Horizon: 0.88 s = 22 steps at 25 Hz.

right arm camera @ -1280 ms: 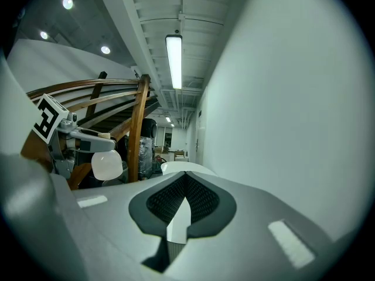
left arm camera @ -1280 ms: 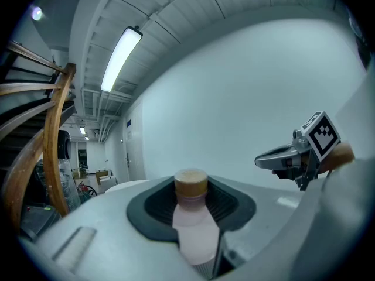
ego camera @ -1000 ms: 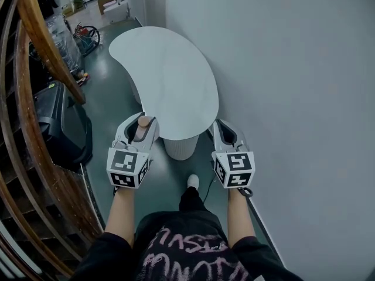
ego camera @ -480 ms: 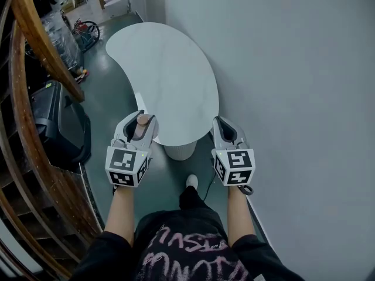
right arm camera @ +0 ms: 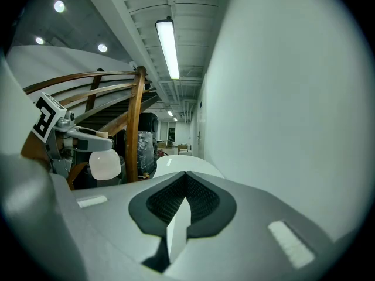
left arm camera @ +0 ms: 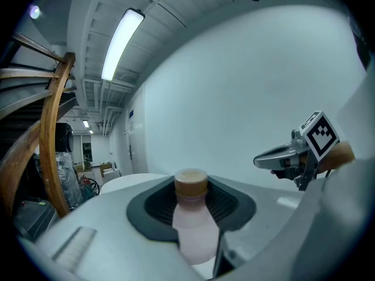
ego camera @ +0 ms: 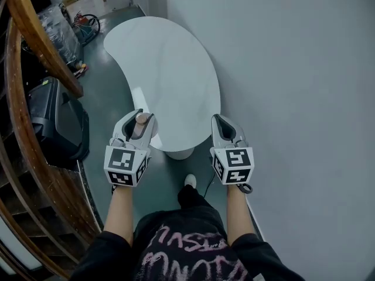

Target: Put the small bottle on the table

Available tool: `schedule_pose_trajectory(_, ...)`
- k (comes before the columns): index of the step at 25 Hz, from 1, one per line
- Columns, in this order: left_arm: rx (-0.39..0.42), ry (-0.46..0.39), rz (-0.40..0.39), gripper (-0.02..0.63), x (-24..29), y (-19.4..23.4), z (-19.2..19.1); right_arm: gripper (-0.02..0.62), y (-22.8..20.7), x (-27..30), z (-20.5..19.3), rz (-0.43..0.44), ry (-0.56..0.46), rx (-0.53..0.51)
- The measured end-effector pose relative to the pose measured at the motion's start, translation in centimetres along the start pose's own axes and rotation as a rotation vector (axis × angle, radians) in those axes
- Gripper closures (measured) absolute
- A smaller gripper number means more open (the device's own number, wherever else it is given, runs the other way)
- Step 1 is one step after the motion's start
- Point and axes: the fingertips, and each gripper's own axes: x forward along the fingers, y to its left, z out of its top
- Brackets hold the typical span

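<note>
My left gripper [ego camera: 139, 123] is shut on a small pale pink bottle [left arm camera: 193, 227] with a tan cap [ego camera: 142, 118]. It hangs just before the near end of the white kidney-shaped table [ego camera: 161, 69], left of its rounded edge. In the right gripper view the bottle [right arm camera: 105, 164] shows pale and round in the left gripper at the left. My right gripper [ego camera: 223, 127] is shut with nothing between its jaws and hovers at the table's near right edge, close to the wall.
A white wall [ego camera: 293, 98] runs along the right side. A curved wooden stair railing [ego camera: 35, 57] and a black case [ego camera: 55, 122] stand at the left. The table rests on a white pedestal [ego camera: 179, 153] on a green floor; my shoe [ego camera: 190, 181] is below it.
I have stepped closer to the table: it has slid down the head view toward both grippers. The left gripper still holds the bottle; the right stays shut.
</note>
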Motion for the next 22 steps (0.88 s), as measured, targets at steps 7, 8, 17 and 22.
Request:
schedule_pose_trajectory(7, -0.003, 0.023, 0.004, 0.472, 2.6, 1.4, -0.5, 0.584, -1.2, 3.0, -0.5, 0.010, 0.015, 0.021)
schedule_pose_trajectory(8, 0.000, 0.025, 0.007, 0.472, 3.0, 1.6, -0.5, 0.584, -1.3, 3.5, -0.5, 0.012, 0.017, 0.023)
schedule_pose_trajectory(17, -0.010, 0.045, 0.029, 0.472, 6.8, 3.4, -0.3, 0.584, -3.2, 7.6, 0.2, 0.034, 0.026, 0.023)
schedule_pose_trajectory(22, -0.011, 0.053, 0.047, 0.472, 9.1, 3.9, 0.4, 0.584, -4.7, 9.7, 1.4, 0.054, 0.017, 0.026)
